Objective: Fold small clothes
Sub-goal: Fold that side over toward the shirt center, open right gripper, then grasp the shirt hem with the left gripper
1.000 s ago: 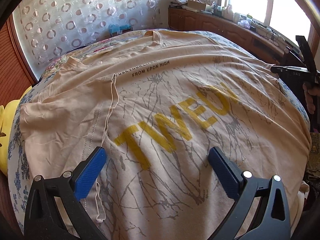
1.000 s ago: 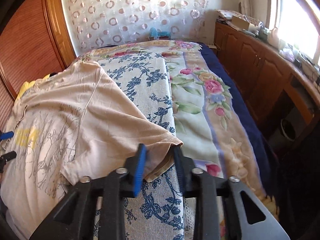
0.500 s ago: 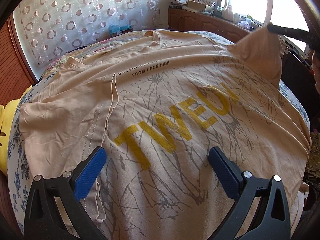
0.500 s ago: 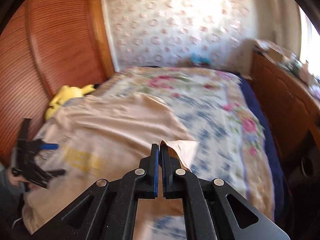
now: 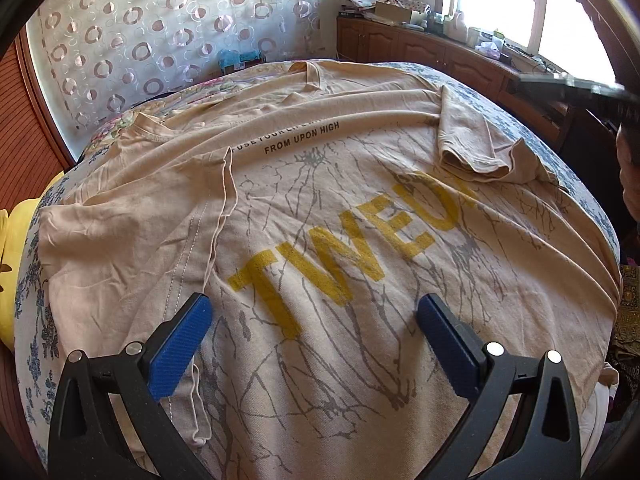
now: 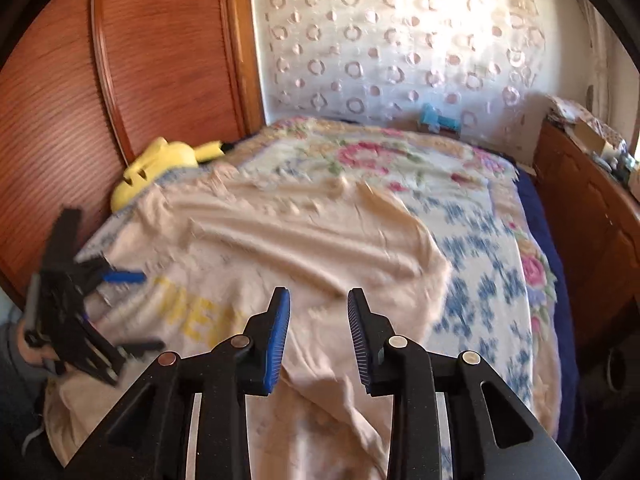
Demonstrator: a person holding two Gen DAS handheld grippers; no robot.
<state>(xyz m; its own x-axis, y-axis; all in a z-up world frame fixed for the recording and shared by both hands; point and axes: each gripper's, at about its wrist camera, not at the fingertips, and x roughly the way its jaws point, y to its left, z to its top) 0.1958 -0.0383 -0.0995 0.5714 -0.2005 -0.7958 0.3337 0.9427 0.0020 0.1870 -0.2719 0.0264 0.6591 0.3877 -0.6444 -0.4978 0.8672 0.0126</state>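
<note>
t-shirt point(image 5: 360, 240): spread print-up on the bed point(image 6: 492, 240); we see one sleeve point(image 5: 472, 148) folded onto it.
left gripper point(image 5: 316, 340): spread wide, over the shirt's hem.
right gripper point(image 6: 318, 336): opening, seemingly empty; view blurred.
risk: we may drag the loose sleeve unfolded.

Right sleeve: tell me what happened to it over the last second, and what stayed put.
The right tool pinched the sleeve at the bed's edge, lifted it and carried it inward over the shirt. Its jaws are now opening with nothing between them, and the sleeve lies folded onto the shirt near the yellow print. The left tool stayed open over the hem, and the rest of the shirt did not shift.
</note>
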